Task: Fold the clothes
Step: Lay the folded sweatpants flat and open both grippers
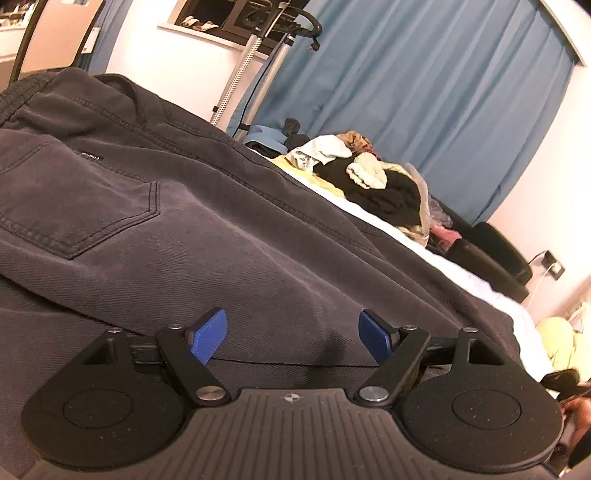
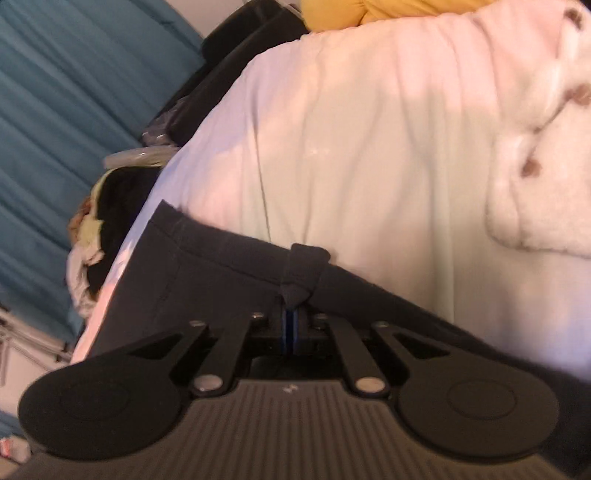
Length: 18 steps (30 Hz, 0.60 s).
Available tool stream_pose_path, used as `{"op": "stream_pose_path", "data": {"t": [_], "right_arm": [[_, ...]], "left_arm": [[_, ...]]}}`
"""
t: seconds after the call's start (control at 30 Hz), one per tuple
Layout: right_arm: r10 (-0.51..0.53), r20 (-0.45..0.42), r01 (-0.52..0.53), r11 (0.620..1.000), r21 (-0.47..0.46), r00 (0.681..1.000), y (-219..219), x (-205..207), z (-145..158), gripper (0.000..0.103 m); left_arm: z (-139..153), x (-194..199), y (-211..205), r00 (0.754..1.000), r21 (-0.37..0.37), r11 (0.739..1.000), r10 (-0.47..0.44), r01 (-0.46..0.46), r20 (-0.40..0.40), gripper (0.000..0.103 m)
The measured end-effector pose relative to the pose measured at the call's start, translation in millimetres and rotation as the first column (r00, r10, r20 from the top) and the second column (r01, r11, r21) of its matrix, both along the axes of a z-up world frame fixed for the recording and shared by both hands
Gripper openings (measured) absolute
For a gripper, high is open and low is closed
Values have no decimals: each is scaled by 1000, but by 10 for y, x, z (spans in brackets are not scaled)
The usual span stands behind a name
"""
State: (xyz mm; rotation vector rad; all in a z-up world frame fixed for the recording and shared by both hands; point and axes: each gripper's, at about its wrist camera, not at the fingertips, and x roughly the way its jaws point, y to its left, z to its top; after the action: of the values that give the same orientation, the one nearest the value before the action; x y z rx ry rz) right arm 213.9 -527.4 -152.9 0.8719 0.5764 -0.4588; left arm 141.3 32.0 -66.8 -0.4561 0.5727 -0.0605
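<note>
Left wrist view: left tongs [image 1: 293, 336] released, blue pads [image 1: 208, 338] spread wide with a clear gap, sitting low over the trousers [image 1: 192, 206], with nothing between them. Only this view shows the seat of the trousers: dark charcoal twill, a stitched back pocket [image 1: 79, 206] at left, a small label above it, the waistband at far left. The cloth lies spread on the bed [image 1: 461, 266], over a white sheet that shows along its far edge. Far right of the trousers is a heap of clothes [image 1: 373, 181], black, cream and yellow pieces mixed. A blue curtain [image 1: 424, 92] hangs behind it, and a metal stand [image 1: 255, 70] rises at far centre. Right wrist view: right tongs [image 2: 290, 325] clenched on a small bunched fold of the trousers [image 2: 221, 280] at their edge; the pinched cloth rises as a tab just past the tips. Only this view shows the hemmed corner of the garment at left and the bare sheet [image 2: 369, 147] beyond it. A white fluffy blanket [image 2: 535, 184] with brown spots lies at right, a yellow item [image 2: 369, 11] at the far top. The picture is slightly blurred.
</note>
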Motion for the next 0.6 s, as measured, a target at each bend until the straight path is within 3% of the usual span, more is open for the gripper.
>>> {"op": "stream_pose_path", "data": {"t": [0.1,0.23,0.3,0.33,0.47,0.6], "right_arm": [[50,10,-49,997,-64,999,80,-25,79,20],[116,-39,-122,968,-220,992,251,-112,191,22],[127,-14,-127,963,-238,992,256,-194,292,37],[131,2,-126,963,-238,991,270,-240,338,40],[182,51,-161,949,-272,982,414,-450,618,40],[319,71,-281,904,-321,945,647,-543,875,40]], "left_arm": [[11,22,-38,1000,20,1000,-16,16,3,82],[10,13,-69,999,31,999,-33,33,-3,83],[19,-12,-73,999,37,999,-36,36,-4,83],[26,-33,-71,999,39,999,-36,36,-3,83],[90,-121,-81,1000,85,996,-22,22,3,84],[213,-253,-134,1000,135,991,-18,16,8,84]]}}
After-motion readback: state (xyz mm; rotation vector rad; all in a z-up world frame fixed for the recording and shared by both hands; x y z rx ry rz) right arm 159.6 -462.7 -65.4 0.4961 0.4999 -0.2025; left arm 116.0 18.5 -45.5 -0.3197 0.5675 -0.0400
